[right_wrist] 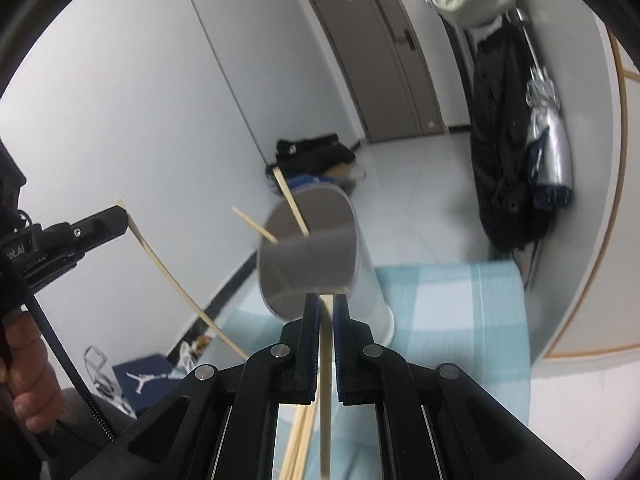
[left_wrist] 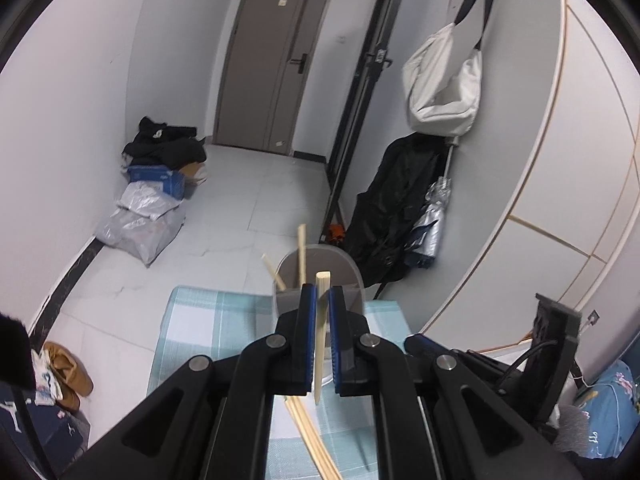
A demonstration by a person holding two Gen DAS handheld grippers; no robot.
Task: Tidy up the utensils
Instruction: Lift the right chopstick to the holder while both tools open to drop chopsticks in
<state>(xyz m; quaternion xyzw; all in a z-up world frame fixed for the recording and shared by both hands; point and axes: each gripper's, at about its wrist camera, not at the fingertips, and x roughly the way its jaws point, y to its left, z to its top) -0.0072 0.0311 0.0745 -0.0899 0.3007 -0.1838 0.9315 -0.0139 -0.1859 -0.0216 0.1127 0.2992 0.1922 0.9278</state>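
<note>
Between our left gripper (left_wrist: 321, 294) jaws we pinch one chopstick (left_wrist: 319, 332); our right gripper (right_wrist: 328, 304) jaws pinch another chopstick (right_wrist: 326, 380). Just beyond both stands the grey holder (left_wrist: 320, 276) with two chopsticks (left_wrist: 301, 254) inside.

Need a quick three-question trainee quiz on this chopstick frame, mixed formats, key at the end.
1. True or false: the left hand-held gripper holds a chopstick.
2. How many chopsticks already stand in the grey holder? A) none B) two C) five
3. Fill in: the holder stands on a ___-checked cloth.

Key: 1 true. 2 B, both lean out over its rim. 3 blue; in the right wrist view the right hand-held gripper also holds a chopstick.
</note>
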